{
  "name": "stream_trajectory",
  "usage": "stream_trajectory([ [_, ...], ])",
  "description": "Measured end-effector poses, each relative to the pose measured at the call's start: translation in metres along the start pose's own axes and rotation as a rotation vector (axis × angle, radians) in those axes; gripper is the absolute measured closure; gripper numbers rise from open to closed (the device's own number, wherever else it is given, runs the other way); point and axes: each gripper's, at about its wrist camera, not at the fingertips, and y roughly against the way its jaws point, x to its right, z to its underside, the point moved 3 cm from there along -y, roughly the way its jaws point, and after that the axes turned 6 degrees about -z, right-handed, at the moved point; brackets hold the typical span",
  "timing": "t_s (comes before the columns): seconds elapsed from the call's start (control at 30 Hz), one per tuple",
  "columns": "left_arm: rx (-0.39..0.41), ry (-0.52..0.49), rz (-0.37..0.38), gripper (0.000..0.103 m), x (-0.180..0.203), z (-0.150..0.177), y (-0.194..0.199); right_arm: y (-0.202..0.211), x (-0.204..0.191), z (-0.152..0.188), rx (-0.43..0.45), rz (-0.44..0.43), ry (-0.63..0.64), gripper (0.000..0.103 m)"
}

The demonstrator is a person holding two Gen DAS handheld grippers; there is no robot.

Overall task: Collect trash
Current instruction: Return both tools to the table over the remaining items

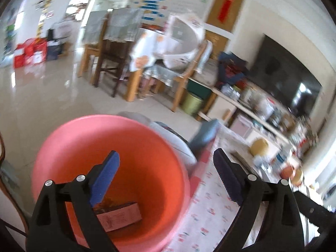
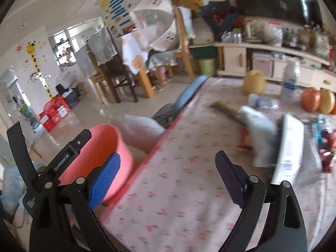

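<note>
while both cameras are smeared by motion, the nearest items read clearly enough. left gripper stands with jaws wide apart and nothing between them, hanging over the mouth of the pink bin, which sits just off the tabletop's left edge. a small carton already lies on the bin's floor. right gripper is likewise spread wide and empty, above the left edge of the tablecloth.

further along the tabletop, toward its right side, lies the remaining trash: a white wrapper and a crumpled white packet beside it, with what may be a wooden stick just beyond, though blur leaves that uncertain. near the far edge stand a plastic bottle, a yellow pear and an apple.

risks noted: thin wrappers could slide flat on the cloth and escape the pads; a hurried reach toward the pile could knock the upright bottle or roll the fruit; the bin, close to the edge, could be nudged by the left gripper; fruit could be mistaken for rubbish.
</note>
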Motion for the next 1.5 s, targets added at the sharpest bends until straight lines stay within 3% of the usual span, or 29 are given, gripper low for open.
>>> stream_trajectory([
  [0.37, 0.009, -0.167, 0.111, 0.012, 0.074, 0.022, 0.023, 0.06, 0.052, 0.012, 0.081, 0.141, 0.041, 0.012],
  [0.83, -0.026, -0.282, 0.176, 0.012, 0.146, 0.049, 0.031, 0.098, 0.112, 0.02, 0.145, 0.207, -0.01, 0.009],
  [1.5, -0.056, -0.446, 0.253, 0.012, 0.224, 0.092, 0.04, 0.117, 0.212, 0.041, 0.114, 0.307, -0.117, 0.009],
])
